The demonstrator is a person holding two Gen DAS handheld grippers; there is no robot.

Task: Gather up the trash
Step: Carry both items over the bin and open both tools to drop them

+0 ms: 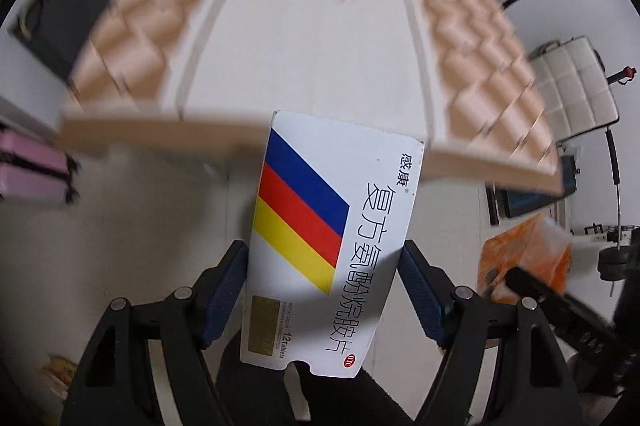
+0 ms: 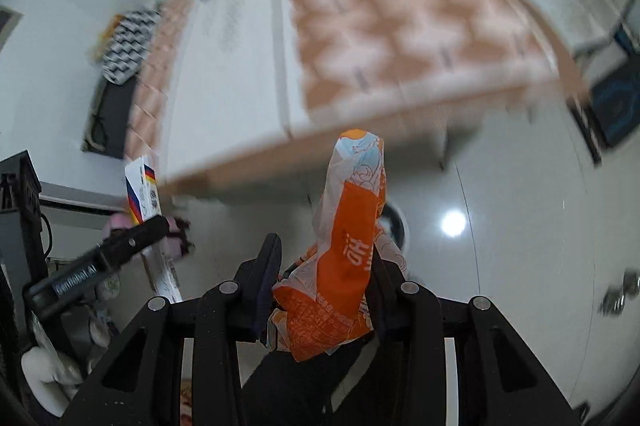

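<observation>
Here the left gripper clamps the medicine box, right gripper the orange wrapper, seemingly off the blurred table edge.

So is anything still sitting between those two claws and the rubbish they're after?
No. The left claw is shut on the medicine box, and the right claw is shut on the orange wrapper. Both pieces hang beyond the table edge. No bin is visible.

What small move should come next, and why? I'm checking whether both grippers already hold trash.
Probably carry both pieces onward to wherever trash goes; no bin shows in either view. The left gripper is shut on the white medicine box, the right gripper on the orange wrapper, and both are held off the table, so nothing more needs grasping now.
</observation>
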